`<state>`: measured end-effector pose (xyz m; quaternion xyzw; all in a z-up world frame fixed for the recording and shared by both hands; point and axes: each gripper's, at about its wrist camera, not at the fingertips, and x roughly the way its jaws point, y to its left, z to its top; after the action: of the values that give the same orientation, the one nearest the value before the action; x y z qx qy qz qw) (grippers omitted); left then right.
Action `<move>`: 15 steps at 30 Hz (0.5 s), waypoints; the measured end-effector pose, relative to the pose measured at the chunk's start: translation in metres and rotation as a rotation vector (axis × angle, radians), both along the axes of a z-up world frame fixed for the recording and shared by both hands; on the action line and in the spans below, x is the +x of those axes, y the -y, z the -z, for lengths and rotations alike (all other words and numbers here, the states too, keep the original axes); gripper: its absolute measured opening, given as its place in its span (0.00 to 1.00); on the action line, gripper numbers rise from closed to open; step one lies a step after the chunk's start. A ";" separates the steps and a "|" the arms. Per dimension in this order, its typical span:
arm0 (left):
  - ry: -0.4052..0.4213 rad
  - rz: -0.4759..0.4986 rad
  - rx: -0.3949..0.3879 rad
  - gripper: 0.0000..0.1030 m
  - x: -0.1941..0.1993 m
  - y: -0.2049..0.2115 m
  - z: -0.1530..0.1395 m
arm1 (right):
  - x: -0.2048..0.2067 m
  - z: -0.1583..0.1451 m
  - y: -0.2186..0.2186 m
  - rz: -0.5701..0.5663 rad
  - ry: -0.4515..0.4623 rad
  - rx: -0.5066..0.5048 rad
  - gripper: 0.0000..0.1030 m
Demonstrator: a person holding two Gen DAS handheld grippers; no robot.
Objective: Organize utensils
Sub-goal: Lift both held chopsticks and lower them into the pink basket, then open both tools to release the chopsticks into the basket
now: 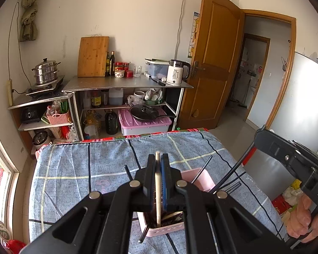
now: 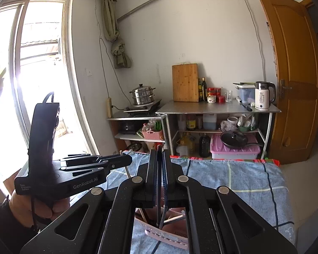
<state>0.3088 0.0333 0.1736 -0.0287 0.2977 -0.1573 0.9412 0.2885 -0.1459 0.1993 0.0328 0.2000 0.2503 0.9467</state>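
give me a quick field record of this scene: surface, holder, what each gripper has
surface: table under a blue checked cloth
holder: pink utensil basket on the cloth, dark utensils standing in it
left gripper: shut on a pale wooden stick, lower end down in the basket
right gripper: shut on a thin dark utensil, above the basket
background: metal shelf unit with white kettle and cutting board

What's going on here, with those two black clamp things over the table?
A person is sorting utensils with a handheld gripper in each hand. The left gripper is shut on a pale chopstick, the right gripper on a thin dark utensil. Both are poised above a pink basket on the blue checked cloth.
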 end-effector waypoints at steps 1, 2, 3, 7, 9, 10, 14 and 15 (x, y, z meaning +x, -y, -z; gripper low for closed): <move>-0.007 0.005 0.000 0.05 0.000 -0.001 0.001 | 0.001 0.002 0.001 -0.002 -0.009 -0.001 0.04; -0.011 0.006 0.000 0.05 0.000 -0.001 0.002 | 0.002 0.004 0.002 -0.004 -0.017 0.001 0.04; -0.012 0.004 0.004 0.05 0.000 -0.001 0.002 | 0.003 0.006 0.002 -0.008 -0.026 0.004 0.04; -0.019 0.001 0.005 0.05 0.000 -0.003 0.004 | 0.002 0.009 0.002 -0.021 -0.042 -0.007 0.04; -0.020 -0.003 0.007 0.06 -0.001 -0.004 0.004 | 0.000 0.009 0.002 -0.025 -0.042 -0.013 0.04; -0.020 -0.004 0.007 0.06 -0.002 -0.004 0.004 | -0.001 0.009 0.001 -0.026 -0.043 -0.014 0.04; -0.015 -0.008 0.006 0.06 -0.005 -0.006 0.003 | -0.005 0.007 0.003 -0.023 -0.036 -0.015 0.09; -0.013 -0.008 0.004 0.07 -0.007 -0.007 0.002 | -0.005 0.006 0.003 -0.023 -0.035 -0.012 0.09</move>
<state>0.3021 0.0401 0.1716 -0.0293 0.3039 -0.1526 0.9400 0.2832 -0.1493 0.1931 0.0291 0.2184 0.2593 0.9403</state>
